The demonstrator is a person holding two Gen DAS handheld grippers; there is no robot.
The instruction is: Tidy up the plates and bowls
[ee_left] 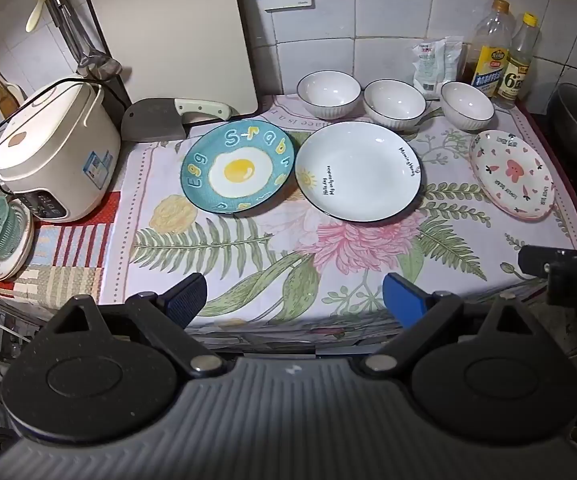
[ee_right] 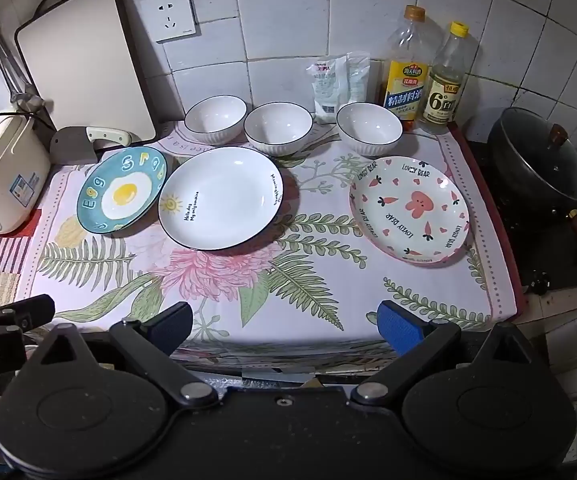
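1. Left wrist view: the left gripper [ee_left: 294, 298] hangs over the near edge of the floral cloth [ee_left: 328, 264], jaws spread wide, nothing between them. Ahead, the teal egg plate [ee_left: 237, 171] and the white plate [ee_left: 358, 172] sit just beside each other, both empty. Behind them stand 3 white bowls [ee_left: 394, 103] in a row, all empty. The pink bear plate [ee_left: 512, 174] lies apart at the right, nothing on it. A rice cooker [ee_left: 54, 148] sits left, lid down.

2. Right wrist view: the right gripper [ee_right: 284, 326] is also spread wide and empty-jawed, above the cloth's front edge. Same empty dishes ahead; 2 bottles [ee_right: 422, 76] stand behind the right-hand bowl, and a lidded wok [ee_right: 538, 160] sits at the right.
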